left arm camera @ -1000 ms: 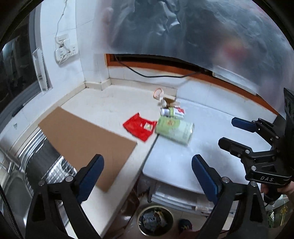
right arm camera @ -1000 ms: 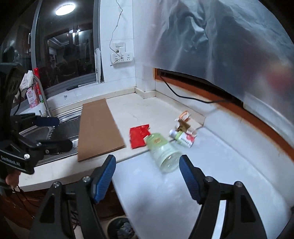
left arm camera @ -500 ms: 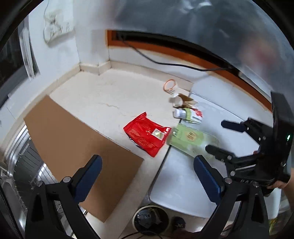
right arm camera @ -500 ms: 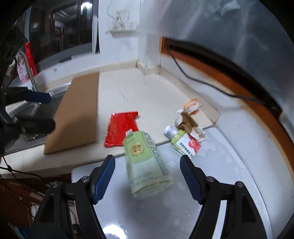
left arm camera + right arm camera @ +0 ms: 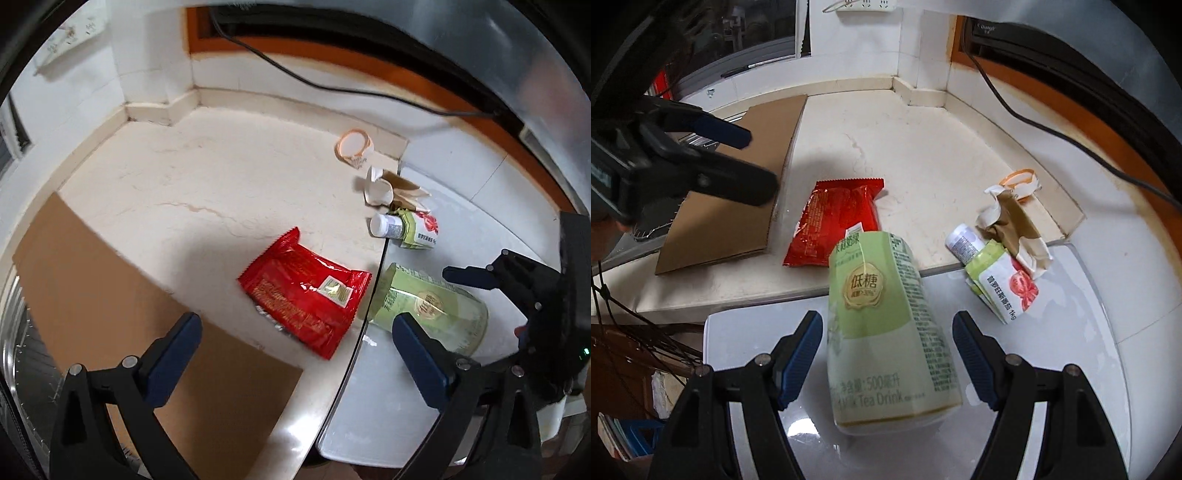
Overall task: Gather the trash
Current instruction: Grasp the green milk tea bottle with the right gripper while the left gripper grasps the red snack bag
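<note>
**Both claws over the litter, nothing gripped**

Hovering above the table (image 5: 221, 184), the left claw (image 5: 295, 354) is opening, its blue pads spread wide, and nothing sits between them. Below that gap lies the red snack wrapper (image 5: 306, 291), flat on the cream stone, its near edge just beside the sheet of brown cardboard (image 5: 110, 295).

Over on the right, the right claw (image 5: 886, 354) stands apart too, straddling the green milk tea cup (image 5: 886, 332). The cup lies on its side across the seam between the cream stone and the grey-white slab (image 5: 1052, 369), base toward the camera. Each pad has a sliver of daylight to the cup's wall, so no squeeze is showing.

Further back, more litter sits in a cluster: a crumpled brown-and-white paper cup (image 5: 1015, 229), a small white bottle (image 5: 964, 243) and a green-and-white packet with a tomato print (image 5: 1004, 284), all touching or nearly so. An orange ring (image 5: 354, 144) lies just behind them near the raised ledge.

From the right wrist view the left claw's fingers (image 5: 731, 184) jut in over the cardboard. A black cable (image 5: 332, 86) trails along the back wall.
</note>
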Available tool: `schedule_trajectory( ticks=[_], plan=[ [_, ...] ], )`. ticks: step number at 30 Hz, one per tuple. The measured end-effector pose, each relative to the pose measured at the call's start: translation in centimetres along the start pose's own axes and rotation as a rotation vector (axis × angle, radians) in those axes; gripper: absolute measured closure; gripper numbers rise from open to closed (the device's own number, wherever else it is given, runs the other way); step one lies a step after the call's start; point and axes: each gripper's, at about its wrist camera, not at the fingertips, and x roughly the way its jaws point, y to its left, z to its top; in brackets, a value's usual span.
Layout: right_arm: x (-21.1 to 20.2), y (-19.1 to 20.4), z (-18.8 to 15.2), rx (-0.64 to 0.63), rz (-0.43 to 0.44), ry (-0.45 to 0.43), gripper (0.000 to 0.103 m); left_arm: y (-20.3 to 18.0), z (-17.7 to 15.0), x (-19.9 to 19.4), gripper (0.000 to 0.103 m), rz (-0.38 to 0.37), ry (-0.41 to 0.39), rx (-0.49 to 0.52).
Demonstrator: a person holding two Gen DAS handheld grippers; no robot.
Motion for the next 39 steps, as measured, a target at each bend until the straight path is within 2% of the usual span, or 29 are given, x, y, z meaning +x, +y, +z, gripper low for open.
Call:
schedule_trajectory(
  ticks=[1,6,16,22,32,39],
  plan=[
    [0.1,-0.1,0.0,0.004,0.007,0.002,0.036,-0.1,0.2,0.4,0.001,0.003,0.006,-0.005],
    [0.0,-0.7,-0.2,0.017,0.016,-0.007,0.039,-0.2,1.5,2.6,0.001,0.008,0.038,-0.068],
    [-1.9,-2.9,-0.3,0.099,0.054,-0.070,0.040,1.4,3.7,6.1,0.001,0.052,0.112,-0.328],
    [-2.2,-4.0,-0.3,0.123,0.073,-0.077,0.039,1.9,4.2,7.9,0.001,0.077,0.153,-0.421],
    [-2.1,-6.3,-1.0,0.214,0.121,-0.082,0.039,1.4,3.8,10.5,0.001,0.100,0.232,-0.472],
    [-1.8,-7.8,-1.8,0.284,0.136,-0.083,0.039,0.1,4.2,11.2,0.005,0.152,0.236,-0.471]
  ],
)
